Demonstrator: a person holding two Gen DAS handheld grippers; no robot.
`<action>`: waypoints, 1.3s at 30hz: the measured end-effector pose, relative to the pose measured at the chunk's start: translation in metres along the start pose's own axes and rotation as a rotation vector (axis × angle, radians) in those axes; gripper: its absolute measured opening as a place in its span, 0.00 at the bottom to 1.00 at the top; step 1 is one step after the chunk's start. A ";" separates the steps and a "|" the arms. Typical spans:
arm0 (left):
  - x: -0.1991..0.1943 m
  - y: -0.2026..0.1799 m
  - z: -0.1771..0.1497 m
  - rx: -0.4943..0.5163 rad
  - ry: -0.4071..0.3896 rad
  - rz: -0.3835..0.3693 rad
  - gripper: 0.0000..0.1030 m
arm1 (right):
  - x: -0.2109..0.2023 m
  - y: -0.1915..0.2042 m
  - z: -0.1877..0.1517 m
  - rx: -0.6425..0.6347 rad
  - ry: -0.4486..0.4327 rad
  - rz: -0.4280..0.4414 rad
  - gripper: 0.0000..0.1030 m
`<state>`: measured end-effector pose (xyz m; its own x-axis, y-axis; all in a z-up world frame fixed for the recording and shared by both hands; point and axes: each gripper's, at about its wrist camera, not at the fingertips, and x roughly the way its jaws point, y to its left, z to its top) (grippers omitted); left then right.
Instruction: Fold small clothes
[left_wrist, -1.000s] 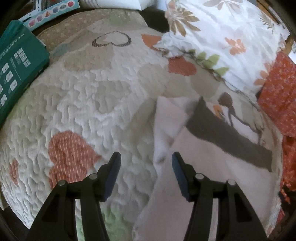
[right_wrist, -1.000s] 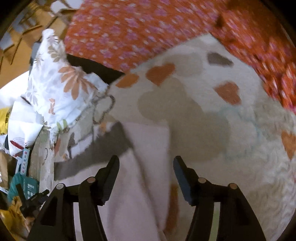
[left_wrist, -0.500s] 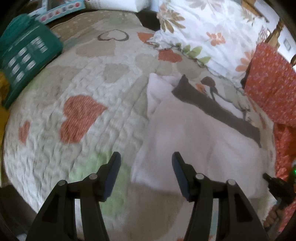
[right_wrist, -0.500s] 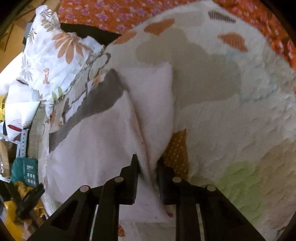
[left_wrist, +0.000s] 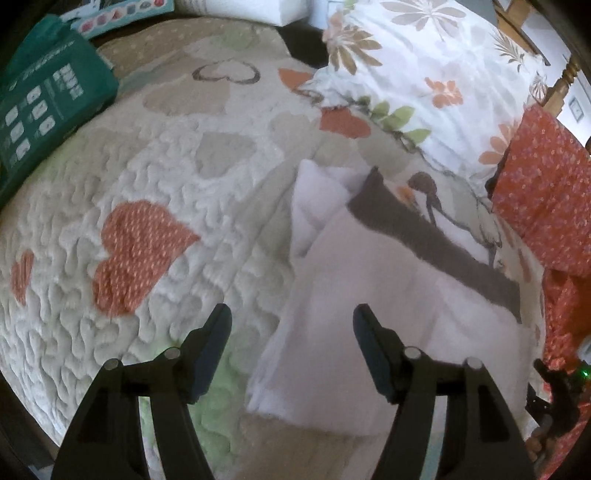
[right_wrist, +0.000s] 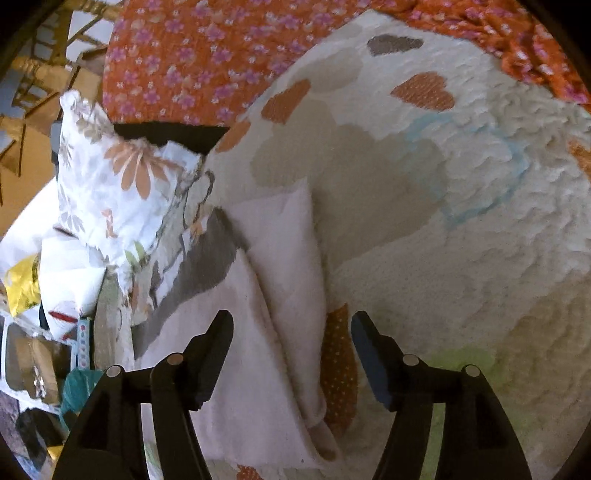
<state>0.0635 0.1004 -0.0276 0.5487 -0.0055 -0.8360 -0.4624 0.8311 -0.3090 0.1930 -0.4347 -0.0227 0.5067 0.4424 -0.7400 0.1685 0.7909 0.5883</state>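
A small pale pink garment (left_wrist: 388, 288) with a grey band (left_wrist: 436, 240) along its far edge lies partly folded on the heart-patterned quilt (left_wrist: 166, 177). My left gripper (left_wrist: 291, 332) is open and empty, just above the garment's near left edge. In the right wrist view the same garment (right_wrist: 258, 332) lies with a folded flap (right_wrist: 291, 240) on its right side. My right gripper (right_wrist: 291, 336) is open and empty, its jaws standing either side of the flap's near end.
A floral pillow (left_wrist: 424, 74) and orange flowered fabric (left_wrist: 543, 192) lie beyond the garment. A green box (left_wrist: 40, 107) sits at the quilt's left edge. The other gripper (left_wrist: 557, 384) shows at the lower right. Clutter (right_wrist: 33, 314) lies off the bed's left side.
My right gripper was shut on the garment's flap half a second ago and has now opened and let it go. My left gripper moved closer over the garment's edge and stayed open.
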 end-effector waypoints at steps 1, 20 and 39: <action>0.000 0.000 0.001 -0.005 0.004 -0.011 0.65 | 0.006 0.001 -0.001 -0.007 0.008 -0.006 0.69; -0.052 0.088 0.039 -0.258 -0.108 -0.032 0.65 | 0.024 0.166 -0.031 -0.331 -0.065 -0.106 0.14; -0.094 0.163 0.047 -0.431 -0.199 -0.053 0.65 | 0.178 0.349 -0.218 -0.763 0.153 -0.170 0.18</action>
<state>-0.0307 0.2631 0.0221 0.6822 0.0999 -0.7243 -0.6541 0.5260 -0.5435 0.1572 0.0126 -0.0199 0.3954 0.2992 -0.8684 -0.4203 0.8996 0.1186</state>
